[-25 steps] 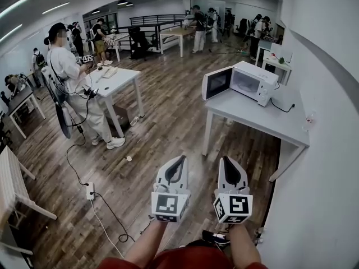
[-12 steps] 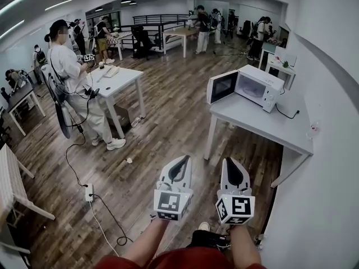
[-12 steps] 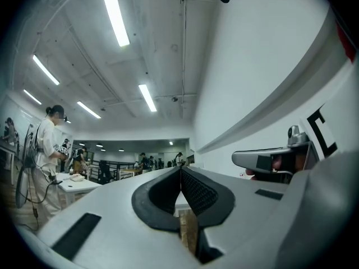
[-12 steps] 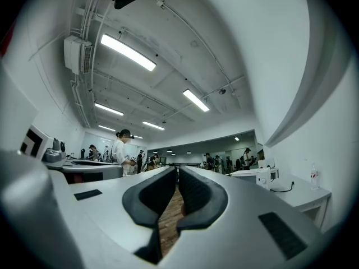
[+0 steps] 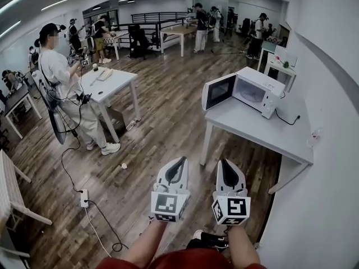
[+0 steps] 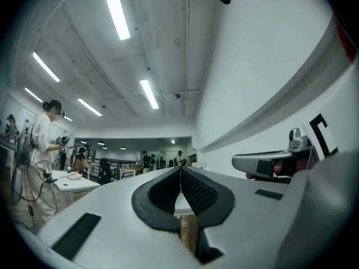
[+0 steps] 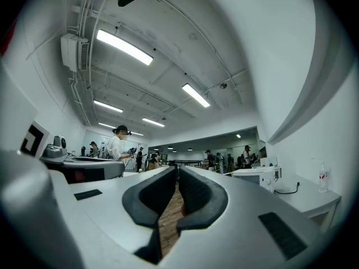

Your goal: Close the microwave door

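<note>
The microwave (image 5: 255, 87) stands at the far end of a white table (image 5: 258, 129) against the right wall, well apart from both grippers; its door (image 5: 217, 91) hangs open, swung out to the left, and the cavity behind it is too dim to read; a black cable (image 5: 286, 118) trails from its right side. The left gripper (image 5: 180, 159) and right gripper (image 5: 224, 161) are held side by side over the wooden floor (image 5: 162, 128), pointing roughly toward the table; the 2 forearms are cut off by the bottom edge. On each, the jaws lie together at the tips and hold nothing; only floor shows through the slot behind the pads. In the right gripper view the microwave (image 7: 259, 175) is small, its lower part hidden behind the gripper's body, and the door cannot be made out there.
</note>
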